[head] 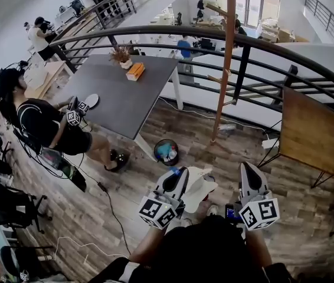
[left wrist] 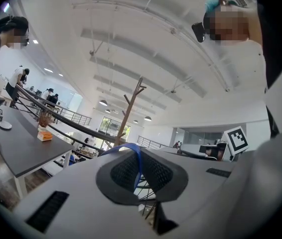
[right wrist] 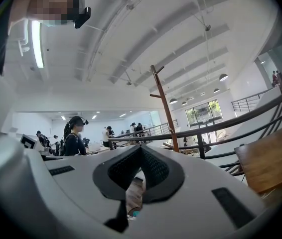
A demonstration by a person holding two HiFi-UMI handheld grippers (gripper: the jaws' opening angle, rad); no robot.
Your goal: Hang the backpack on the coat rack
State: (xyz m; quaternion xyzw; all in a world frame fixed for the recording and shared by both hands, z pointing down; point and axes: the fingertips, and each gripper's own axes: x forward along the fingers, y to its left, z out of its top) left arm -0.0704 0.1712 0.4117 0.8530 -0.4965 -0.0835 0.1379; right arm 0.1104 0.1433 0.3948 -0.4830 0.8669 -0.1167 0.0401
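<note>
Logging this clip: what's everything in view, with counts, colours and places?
Coat rack: one, brown, right of the table.
Backpack: one, cream, beside the left claw.
Strap: one, blue, pinched in the left claw.
Table: one, dark grey, left of the rack.
Box: one, orange, on the table.
Bin: one, black, beside the table leg.
Seated person: one, in black, at the table.
Left claw: one, white, shut on the strap.
Right claw: one, white, shut, nothing between.

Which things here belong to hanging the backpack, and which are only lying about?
For the job: backpack; its blue strap, clamped in the left tool; right tool; coat rack.

Lying about: table, orange box, plant, bin, board.
</note>
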